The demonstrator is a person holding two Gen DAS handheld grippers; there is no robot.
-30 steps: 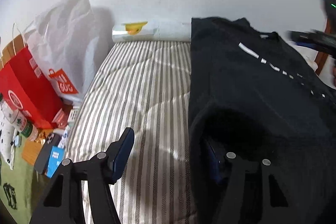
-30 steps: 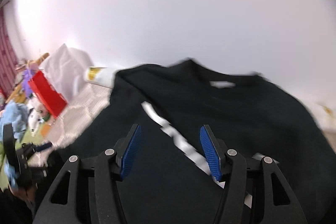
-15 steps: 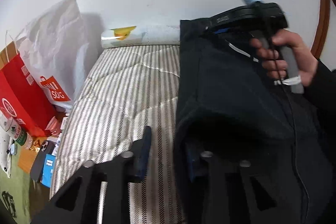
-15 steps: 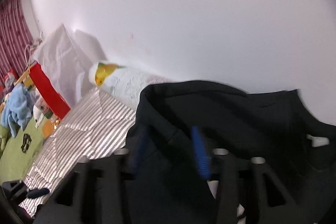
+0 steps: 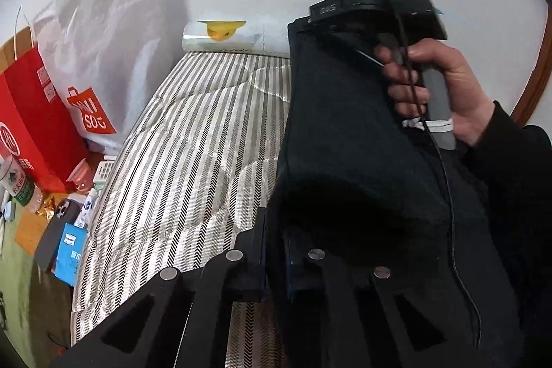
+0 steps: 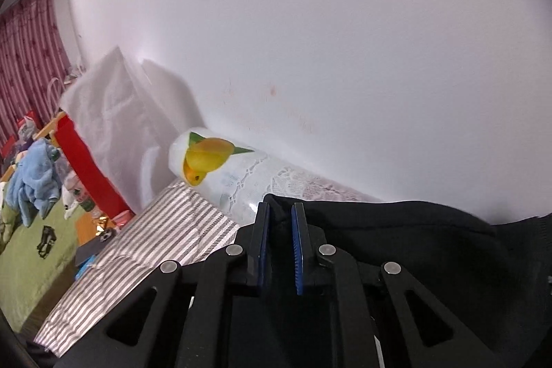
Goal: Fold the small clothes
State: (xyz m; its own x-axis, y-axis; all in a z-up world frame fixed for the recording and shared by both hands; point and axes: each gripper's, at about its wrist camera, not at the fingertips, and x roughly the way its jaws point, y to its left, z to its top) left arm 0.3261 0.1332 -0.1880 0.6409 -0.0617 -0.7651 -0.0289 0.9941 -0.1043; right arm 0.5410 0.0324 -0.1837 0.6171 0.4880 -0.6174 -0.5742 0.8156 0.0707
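Garment [image 5: 345,133]: on bed [image 5: 193,161], right side
Roll [image 5: 234,35]: far end, against wall
Bags [image 5: 96,57]: left of bed

Black two-finger grippers, hand-held

The left gripper [image 5: 276,250] and right gripper [image 6: 279,244] have black fingers, blue ribbed pads [image 6: 297,250] and silver screws; the person's hand [image 5: 438,88] shows a black sleeve [image 5: 510,168], grey handle and thin black cable.

My left black two-finger gripper [image 5: 276,250] points down and is squeezed tight on the black cloth shirt [image 5: 345,133]. My right hand [image 5: 434,85] grips the handle of my right black gripper [image 6: 280,244], which pinches the shirt's far edge.
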